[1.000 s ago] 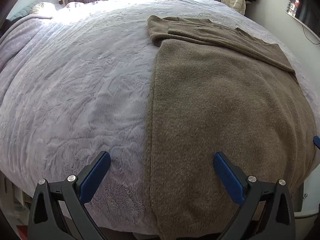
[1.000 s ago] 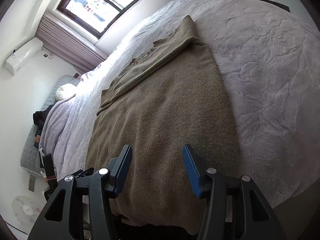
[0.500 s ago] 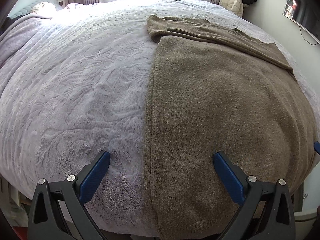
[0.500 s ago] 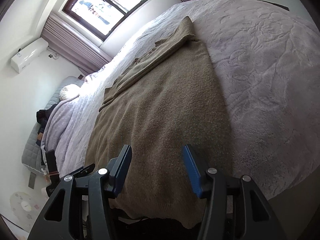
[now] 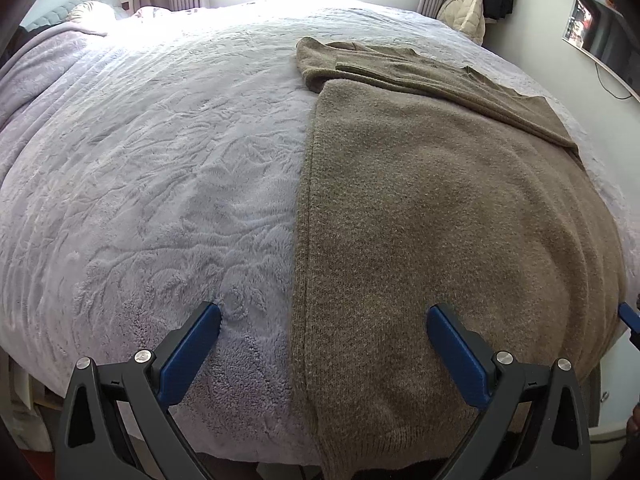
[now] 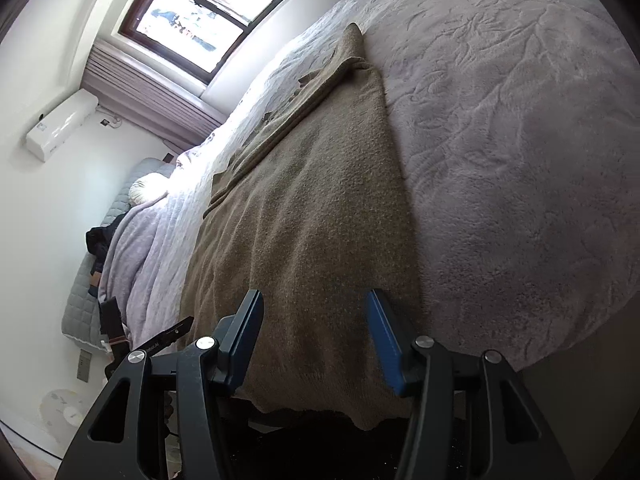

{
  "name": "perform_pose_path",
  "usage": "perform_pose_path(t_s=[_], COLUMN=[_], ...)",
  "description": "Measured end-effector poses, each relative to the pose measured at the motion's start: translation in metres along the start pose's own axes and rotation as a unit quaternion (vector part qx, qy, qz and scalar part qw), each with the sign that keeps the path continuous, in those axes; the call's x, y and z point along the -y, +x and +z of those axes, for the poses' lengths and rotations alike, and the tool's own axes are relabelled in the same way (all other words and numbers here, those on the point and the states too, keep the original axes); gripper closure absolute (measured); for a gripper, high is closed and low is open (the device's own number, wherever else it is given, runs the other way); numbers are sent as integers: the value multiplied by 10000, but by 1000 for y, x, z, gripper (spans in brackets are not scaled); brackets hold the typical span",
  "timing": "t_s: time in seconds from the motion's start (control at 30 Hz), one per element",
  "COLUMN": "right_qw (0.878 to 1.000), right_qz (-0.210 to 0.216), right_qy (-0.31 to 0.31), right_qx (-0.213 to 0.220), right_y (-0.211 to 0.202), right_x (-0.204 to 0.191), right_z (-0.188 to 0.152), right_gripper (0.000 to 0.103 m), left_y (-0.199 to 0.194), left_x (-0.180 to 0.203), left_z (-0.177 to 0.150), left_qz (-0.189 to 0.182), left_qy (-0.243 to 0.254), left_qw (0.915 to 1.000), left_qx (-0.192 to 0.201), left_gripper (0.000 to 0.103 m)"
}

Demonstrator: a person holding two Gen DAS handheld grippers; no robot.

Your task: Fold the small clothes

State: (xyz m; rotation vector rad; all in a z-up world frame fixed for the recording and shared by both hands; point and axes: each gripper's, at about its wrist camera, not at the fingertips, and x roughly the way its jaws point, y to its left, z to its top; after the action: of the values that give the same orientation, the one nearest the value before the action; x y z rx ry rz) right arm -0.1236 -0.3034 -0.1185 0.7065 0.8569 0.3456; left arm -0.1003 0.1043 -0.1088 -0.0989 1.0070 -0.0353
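Observation:
A brown knitted sweater [image 5: 440, 208] lies flat on the bed's pale fleece blanket [image 5: 152, 168], with a sleeve folded across its top. Its hem hangs over the near bed edge. My left gripper [image 5: 323, 314] hovers open and wide above the sweater's left side edge near the hem, holding nothing. In the right wrist view the sweater [image 6: 312, 200] runs away from the camera. My right gripper [image 6: 314, 300] stands open just above the hem by its right corner, with nothing between the pads. A blue fingertip [image 5: 629, 317] of the right gripper shows at the left wrist view's right edge.
The blanket [image 6: 500, 140] stretches wide on both sides of the sweater. A window [image 6: 208, 12] and an air conditioner [image 6: 60, 126] are on the far walls. Pillows [image 5: 86, 12] lie at the head end. Jackets [image 5: 464, 16] hang in the corner and a screen [image 5: 608, 40] is on the right wall.
The right gripper has come closer and lower toward the sweater's hem, which now looks larger in its view. The left gripper has hardly moved. Both jaws stay as they were.

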Motion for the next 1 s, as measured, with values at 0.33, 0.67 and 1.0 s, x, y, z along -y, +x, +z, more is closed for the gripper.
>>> perform_pose_path(t_s=[0.33,0.67,1.0], right_qw=[9985,9970,9870], right_qz=[-89,594,1215], right_qy=[-150,113,-24], right_qx=[528,-494,-1053], right_y=[-19,14,36], right_x=[1,25,20], right_z=[13,-3,-29], right_gripper=[43,37,36], left_y=[-8,-11,-13], left_x=[-12,-7,11], left_z=[-8,-15,-22], left_qz=[-409,-1355,-2333], left_qy=[158,525,620], left_qw=[9990,9889,9685], left_qx=[-39,-292,-615], left_gripper=[0,0,0])
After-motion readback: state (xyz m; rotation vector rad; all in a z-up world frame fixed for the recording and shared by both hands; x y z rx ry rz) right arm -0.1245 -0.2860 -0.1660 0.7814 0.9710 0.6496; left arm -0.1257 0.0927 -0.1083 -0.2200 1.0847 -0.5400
